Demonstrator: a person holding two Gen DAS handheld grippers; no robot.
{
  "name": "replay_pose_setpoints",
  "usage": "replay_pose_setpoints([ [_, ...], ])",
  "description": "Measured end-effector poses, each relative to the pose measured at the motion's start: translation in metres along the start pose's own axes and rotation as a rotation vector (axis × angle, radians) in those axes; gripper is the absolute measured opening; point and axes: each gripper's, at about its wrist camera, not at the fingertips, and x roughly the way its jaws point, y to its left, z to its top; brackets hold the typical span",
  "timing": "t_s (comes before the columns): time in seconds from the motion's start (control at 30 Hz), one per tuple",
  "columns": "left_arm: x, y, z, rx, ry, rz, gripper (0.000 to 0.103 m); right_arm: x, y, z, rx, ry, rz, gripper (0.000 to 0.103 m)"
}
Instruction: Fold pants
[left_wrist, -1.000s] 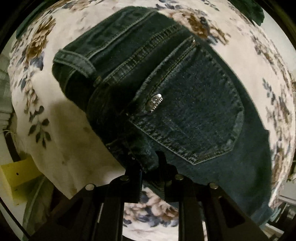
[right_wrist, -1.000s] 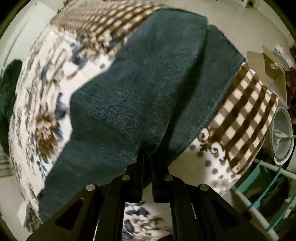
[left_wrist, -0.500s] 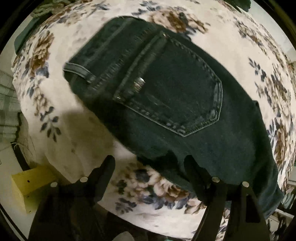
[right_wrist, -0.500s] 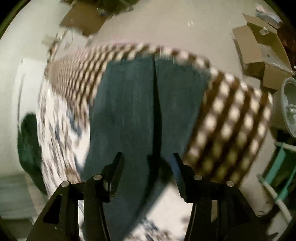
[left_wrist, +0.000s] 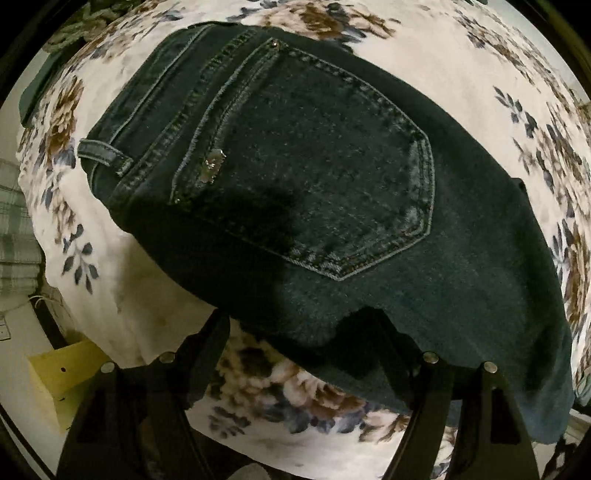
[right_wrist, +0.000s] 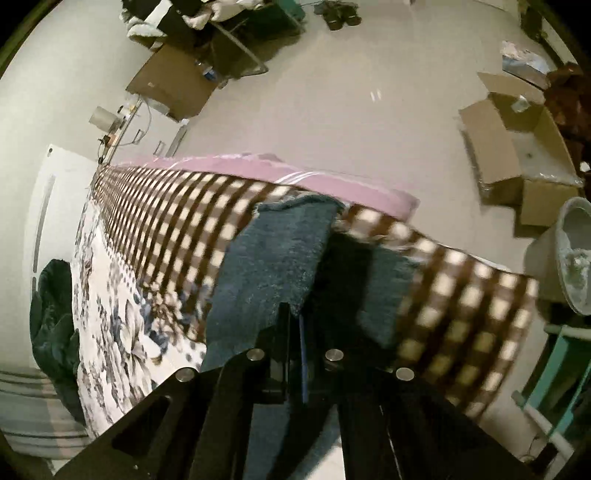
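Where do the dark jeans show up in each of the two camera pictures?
Left wrist view: the jeans fill the centre, back pocket up.
Right wrist view: the leg end lies centre, running from the checked border down to the camera.
Shared landmark: the floral blanket, at lower left in the right view.

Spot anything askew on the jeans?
Minor: a belt loop sticks out sideways from the jeans waistband, and the leg ends lie unevenly over the blanket's checked border. No damage visible.

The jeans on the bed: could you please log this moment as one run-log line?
jeans: flat on floral blanket | left gripper: open, empty | right gripper: shut on jeans' leg edge
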Motion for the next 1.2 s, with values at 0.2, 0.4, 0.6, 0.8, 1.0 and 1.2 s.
replay_pose_setpoints([
  [0.2, 0.017, 0.005, -0.013, -0.001, 0.016, 0.014, 0.076, 0.001, -0.041, -0.006, 0.026, 0.027, -0.055, 0.004],
  [0.4, 0.012, 0.024, -0.020, 0.010, 0.026, 0.008, 0.076, 0.032, -0.049, -0.010, 0.011, 0.064, -0.125, 0.012],
  [0.6, -0.012, 0.034, -0.019, 0.007, -0.009, 0.010, 0.076, 0.003, -0.015, -0.033, -0.119, 0.141, -0.197, 0.052],
  [0.8, -0.008, 0.043, 0.012, -0.013, -0.063, 0.019, 0.076, 0.018, 0.128, -0.161, -0.489, 0.520, -0.025, 0.052],
  [1.0, 0.035, 0.066, 0.027, 0.014, -0.003, 0.104, 0.076, 0.094, 0.278, -0.332, -0.770, 0.885, 0.192, 0.052],
  [1.2, 0.057, 0.100, 0.022, -0.013, 0.039, 0.033, 0.085, 0.147, 0.323, -0.431, -0.961, 1.049, 0.103, 0.051],
])
